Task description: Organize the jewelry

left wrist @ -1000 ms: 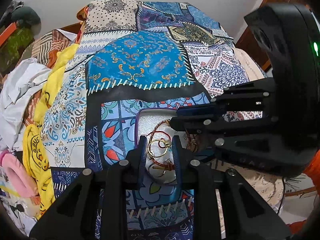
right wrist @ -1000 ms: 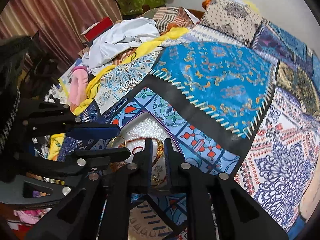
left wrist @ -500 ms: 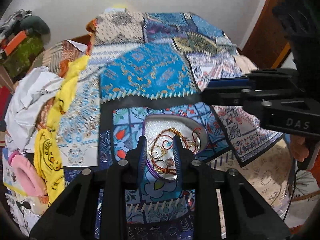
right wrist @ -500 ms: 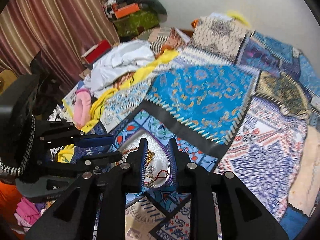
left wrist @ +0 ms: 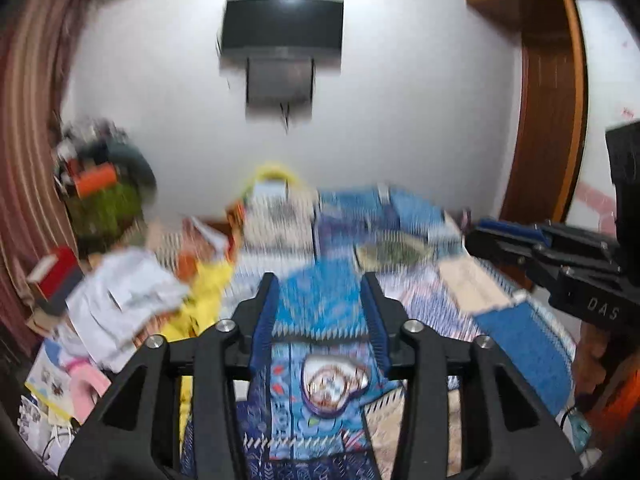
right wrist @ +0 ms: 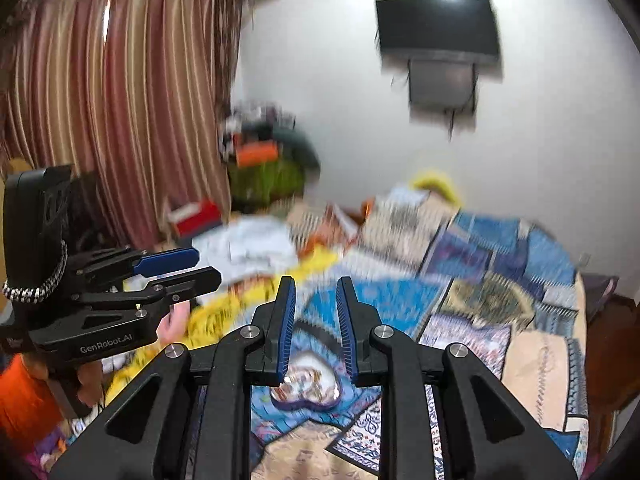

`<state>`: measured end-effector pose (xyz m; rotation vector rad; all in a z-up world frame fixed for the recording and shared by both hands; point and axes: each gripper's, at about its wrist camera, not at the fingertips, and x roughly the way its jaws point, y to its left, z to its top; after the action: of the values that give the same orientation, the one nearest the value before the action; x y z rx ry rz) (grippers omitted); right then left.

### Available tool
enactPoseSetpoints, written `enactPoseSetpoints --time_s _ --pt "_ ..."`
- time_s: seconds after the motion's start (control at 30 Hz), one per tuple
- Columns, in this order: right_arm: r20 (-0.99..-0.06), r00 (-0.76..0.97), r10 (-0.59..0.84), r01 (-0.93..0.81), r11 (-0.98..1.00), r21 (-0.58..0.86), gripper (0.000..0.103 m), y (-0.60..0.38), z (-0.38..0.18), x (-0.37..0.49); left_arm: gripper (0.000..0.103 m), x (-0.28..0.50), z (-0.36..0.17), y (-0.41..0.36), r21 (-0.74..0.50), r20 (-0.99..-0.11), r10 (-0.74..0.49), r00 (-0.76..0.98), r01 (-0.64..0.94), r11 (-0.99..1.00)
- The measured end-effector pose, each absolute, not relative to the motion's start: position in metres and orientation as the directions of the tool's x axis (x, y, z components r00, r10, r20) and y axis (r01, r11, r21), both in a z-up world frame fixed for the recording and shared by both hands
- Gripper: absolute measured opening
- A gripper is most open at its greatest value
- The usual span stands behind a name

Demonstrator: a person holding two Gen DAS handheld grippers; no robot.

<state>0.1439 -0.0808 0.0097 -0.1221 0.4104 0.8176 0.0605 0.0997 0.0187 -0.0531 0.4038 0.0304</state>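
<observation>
A heart-shaped tray (left wrist: 334,380) with a purple rim lies on the patchwork bedspread and holds a blurred tangle of gold and red jewelry (left wrist: 328,386). My left gripper (left wrist: 320,284) hangs well above and short of it, its jaws opening with nothing between them. In the right wrist view the tray (right wrist: 308,388) shows low between the fingers of my right gripper (right wrist: 316,284), which stands open by a narrow gap and is empty. Each gripper appears in the other's view: the left gripper (right wrist: 206,266) at the left, the right gripper (left wrist: 476,234) at the right.
The bedspread (right wrist: 460,280) covers the bed. White and yellow clothes (left wrist: 132,300) are piled on its left side. A green bag with an orange box (right wrist: 260,168) stands in the corner by striped curtains (right wrist: 120,120). A TV (left wrist: 282,24) hangs on the wall; a wooden door frame (left wrist: 548,120) stands right.
Both grippers have risen and tilted up away from the tray, which now looks small and low. The wall and TV have come into view. The left jaws have widened.
</observation>
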Motion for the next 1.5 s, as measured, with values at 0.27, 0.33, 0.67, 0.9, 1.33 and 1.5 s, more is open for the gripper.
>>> enactPoseSetpoints --time_s 0.27,0.33,0.67,0.9,1.33,1.5 --pt "-0.213 0.724 0.656 -0.656 0.750 0.084 0.058 -0.110 0.027 0.087 0.070 -0.015 0.049 0.081 -0.045 -0.150 0.107 0.983 -0.115 0.992" --pt "-0.193 0.745 0.639 -0.640 0.766 0.062 0.065 -0.110 0.027 0.079 0.081 -0.028 0.049 0.080 -0.054 -0.120 0.118 0.986 -0.125 0.991" --pt "-0.075 0.821 0.566 -0.568 0.823 0.001 0.103 -0.110 0.028 0.040 0.100 -0.051 0.045 0.082 -0.108 -0.079 0.176 0.981 -0.184 0.977" --pt "-0.080 0.820 0.567 -0.570 0.822 -0.015 0.103 -0.107 0.030 0.037 0.101 -0.060 0.042 0.076 -0.103 -0.079 0.177 0.981 -0.184 0.977" --pt "-0.089 0.815 0.572 -0.575 0.818 -0.009 0.103 -0.111 0.025 0.032 0.101 -0.058 0.041 0.072 -0.099 -0.084 0.177 0.981 -0.185 0.978" --pt "-0.090 0.815 0.572 -0.575 0.818 -0.003 0.103 -0.112 0.024 0.032 0.101 -0.059 0.041 0.072 -0.102 -0.086 0.176 0.981 -0.184 0.978"
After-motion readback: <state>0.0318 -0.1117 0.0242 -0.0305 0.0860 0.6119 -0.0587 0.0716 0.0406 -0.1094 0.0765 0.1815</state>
